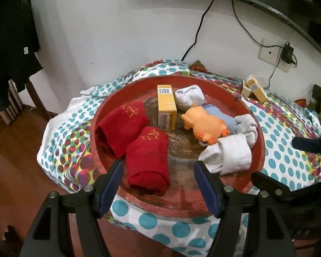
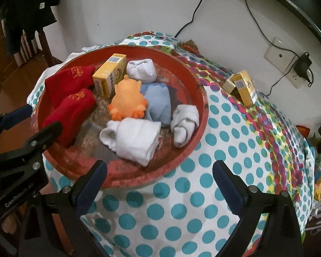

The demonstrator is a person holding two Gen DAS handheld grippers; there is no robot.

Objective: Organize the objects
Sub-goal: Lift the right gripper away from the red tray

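Note:
A round red tray [image 1: 259, 128] [image 2: 201, 94] sits on a polka-dot cloth. In it lie two rolled red socks [image 1: 147, 158] [image 2: 72, 111], a yellow box [image 1: 165, 107] [image 2: 109, 75], an orange plush toy [image 1: 205, 124] [image 2: 128, 98], a blue roll [image 2: 158, 102] and three white sock rolls [image 1: 231, 154] [image 2: 134, 141]. My left gripper [image 1: 158, 167] is open and empty, its tips over the tray's near edge around the nearer red sock. My right gripper [image 2: 160, 169] is open and empty at the tray's near right rim.
Two more yellow boxes [image 1: 254, 87] [image 2: 244, 87] stand on the cloth [image 2: 224, 128] near the wall. A wall socket with a plugged adapter [image 2: 301, 64] and cables is behind. A dark chair with clothes [image 1: 12, 42] stands at the left on the wooden floor.

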